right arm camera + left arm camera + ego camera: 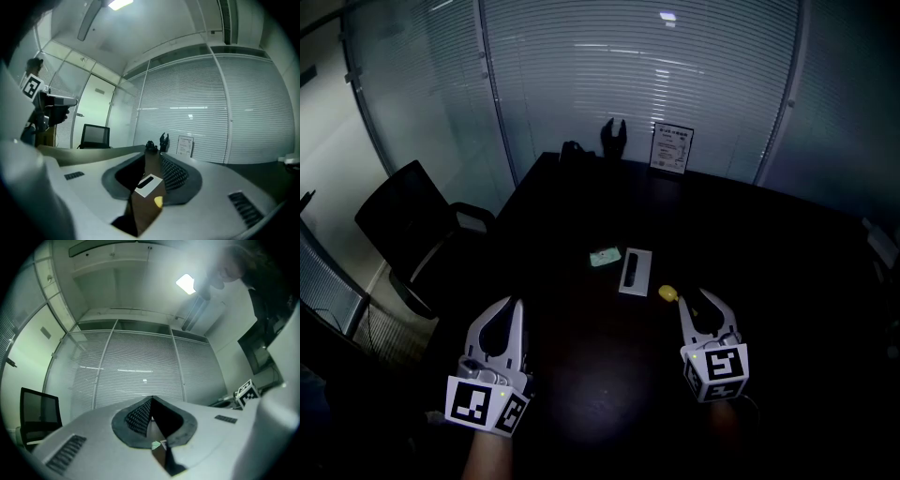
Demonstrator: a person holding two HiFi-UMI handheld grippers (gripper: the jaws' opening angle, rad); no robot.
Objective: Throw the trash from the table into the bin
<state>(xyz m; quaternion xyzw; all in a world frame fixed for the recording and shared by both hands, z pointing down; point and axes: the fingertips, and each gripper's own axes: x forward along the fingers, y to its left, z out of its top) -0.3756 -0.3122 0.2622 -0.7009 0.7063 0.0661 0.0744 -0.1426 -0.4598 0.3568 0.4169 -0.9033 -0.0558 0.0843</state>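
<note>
Our right hand-held gripper [695, 302] stood slightly open and empty, its tips low and near the yellow scrap [667, 293] on the worktop [581, 375], likely lined up to pinch it. Our left hand-held gripper [512, 305] hung closed and empty. We saw no bin.

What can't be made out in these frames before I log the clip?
- The bin: in no view.
- The sign, head view: print too small to read.
- The yellow scrap, head view: too small and dim to identify; right gripper view: partly cut off by the right tool.
- The black item on the white sheet, head view: too dark to name.
- The green wrapper, left gripper view: mostly hidden by the left tool.
</note>
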